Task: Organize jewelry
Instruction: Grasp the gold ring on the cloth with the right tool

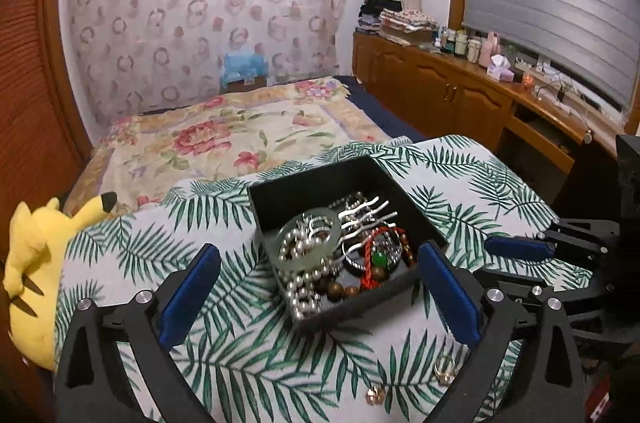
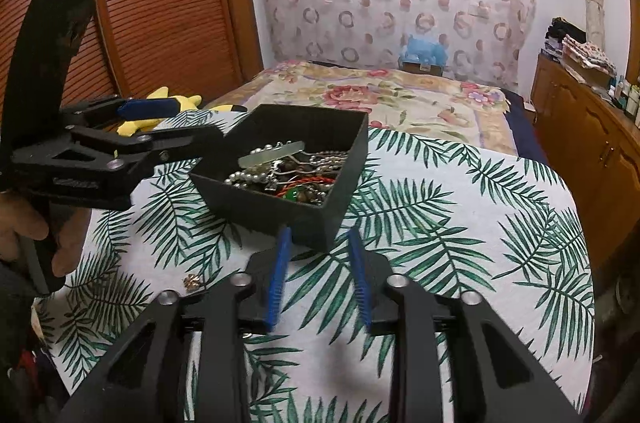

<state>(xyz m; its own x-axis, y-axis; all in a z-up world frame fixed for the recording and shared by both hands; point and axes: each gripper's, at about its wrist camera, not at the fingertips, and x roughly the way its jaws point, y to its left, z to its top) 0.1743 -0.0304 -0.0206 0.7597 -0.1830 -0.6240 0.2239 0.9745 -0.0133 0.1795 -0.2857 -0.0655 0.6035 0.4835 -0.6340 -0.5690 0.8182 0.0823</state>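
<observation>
A: How do the grippers stand?

B: The left gripper [image 1: 320, 287] is spread wide, its blue pads on either side of the near end of the box [image 1: 348, 235], clear of its walls, gripping nothing. The right gripper [image 2: 320, 277] is partly spread, with only cloth between its pads; the box's near corner sits just beyond its tips at 12 o'clock.

A: Where is the jewelry?

B: Heaped in the open black box, on a table under a palm-leaf cloth [image 2: 460, 223]. In the left view a pale green bangle [image 1: 306, 239] lies on top at the heap's 9 o'clock, with silver beads [image 1: 304, 287] spilling toward 6. Silver wavy pins [image 1: 366, 219] lie at 1 o'clock, a red cord with a green stone [image 1: 378, 259] at 4, brown wooden beads [image 1: 340, 291] along the near wall.

A: Anything outside the box?

B: Two small gold pieces [image 1: 376, 394] lie on the cloth near 5 o'clock from the box. In the right view, a hand [image 2: 24, 231] holds the left gripper's handle at 9 o'clock.

A: And beyond?

B: A yellow plush [image 1: 36, 263] at the table's 9 o'clock edge, a floral bed [image 1: 240, 135] at 12, wooden cabinets [image 1: 440, 87] at 2.
</observation>
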